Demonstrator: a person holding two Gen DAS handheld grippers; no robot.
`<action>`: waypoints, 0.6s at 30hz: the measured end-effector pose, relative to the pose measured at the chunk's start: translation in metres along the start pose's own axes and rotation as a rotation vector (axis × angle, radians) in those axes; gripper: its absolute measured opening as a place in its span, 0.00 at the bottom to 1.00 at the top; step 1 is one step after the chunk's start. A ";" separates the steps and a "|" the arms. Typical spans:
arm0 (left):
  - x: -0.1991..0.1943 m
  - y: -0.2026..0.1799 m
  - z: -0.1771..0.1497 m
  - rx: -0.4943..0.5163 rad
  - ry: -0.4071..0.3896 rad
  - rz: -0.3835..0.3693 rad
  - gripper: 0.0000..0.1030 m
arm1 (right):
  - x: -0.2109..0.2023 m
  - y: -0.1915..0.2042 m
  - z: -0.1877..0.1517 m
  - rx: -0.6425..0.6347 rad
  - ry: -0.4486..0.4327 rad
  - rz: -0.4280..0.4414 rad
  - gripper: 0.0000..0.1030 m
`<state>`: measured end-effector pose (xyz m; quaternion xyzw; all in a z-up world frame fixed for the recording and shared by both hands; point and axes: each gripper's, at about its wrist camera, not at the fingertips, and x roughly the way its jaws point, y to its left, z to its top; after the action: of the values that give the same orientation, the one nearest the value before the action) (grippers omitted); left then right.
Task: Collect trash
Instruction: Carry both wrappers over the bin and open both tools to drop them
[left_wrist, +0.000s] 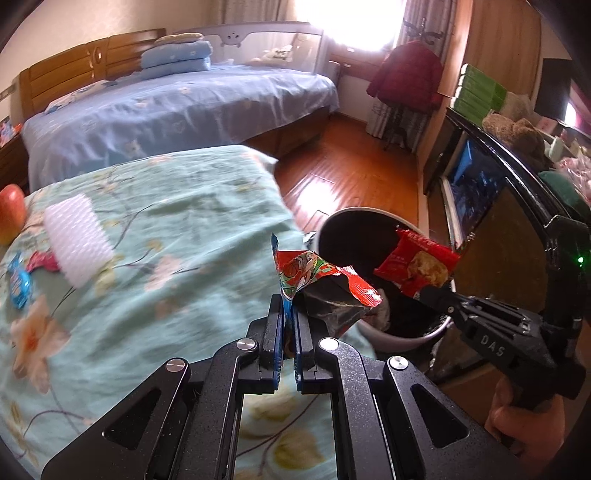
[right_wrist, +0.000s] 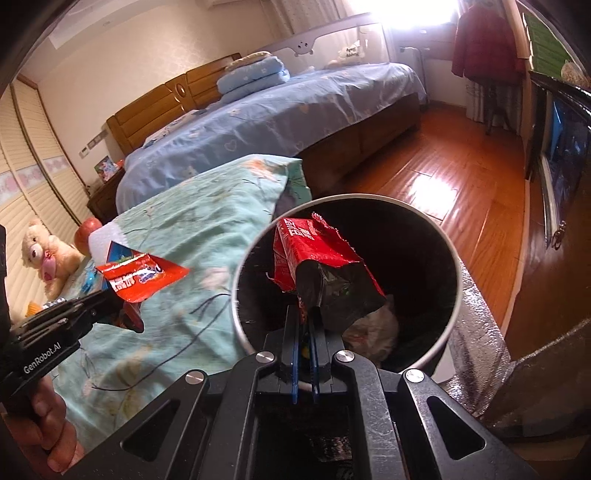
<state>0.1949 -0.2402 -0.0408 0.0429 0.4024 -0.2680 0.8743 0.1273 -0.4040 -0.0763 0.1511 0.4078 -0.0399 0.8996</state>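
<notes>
My left gripper (left_wrist: 289, 301) is shut on a torn red cartoon snack wrapper (left_wrist: 317, 280) at the bed's edge, beside the bin; it also shows in the right wrist view (right_wrist: 138, 277). My right gripper (right_wrist: 306, 314) is shut on a red snack packet (right_wrist: 317, 258) and holds it over the open mouth of the round black trash bin (right_wrist: 424, 236). In the left wrist view the packet (left_wrist: 417, 267) hangs above the bin (left_wrist: 354, 229). Crumpled trash (right_wrist: 376, 325) lies inside the bin.
On the teal floral blanket (left_wrist: 166, 229) lie a white foam sheet (left_wrist: 79, 240), a blue wrapper (left_wrist: 18, 286), a pink wrapper (left_wrist: 42, 260) and an apple (left_wrist: 11, 214). A blue bed (left_wrist: 177, 110) stands behind. A TV cabinet (left_wrist: 476, 184) is at right. A teddy bear (right_wrist: 44, 254) sits at left.
</notes>
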 end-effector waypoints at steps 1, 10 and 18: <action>0.003 -0.005 0.003 0.007 0.001 -0.006 0.04 | 0.001 -0.003 0.001 0.002 0.004 -0.005 0.04; 0.021 -0.029 0.016 0.043 0.020 -0.020 0.04 | 0.003 -0.017 0.010 0.013 0.013 -0.029 0.04; 0.035 -0.041 0.023 0.050 0.037 -0.031 0.04 | 0.008 -0.025 0.019 0.022 0.020 -0.044 0.04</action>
<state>0.2087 -0.2969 -0.0447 0.0636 0.4124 -0.2907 0.8610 0.1413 -0.4335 -0.0767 0.1522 0.4194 -0.0625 0.8928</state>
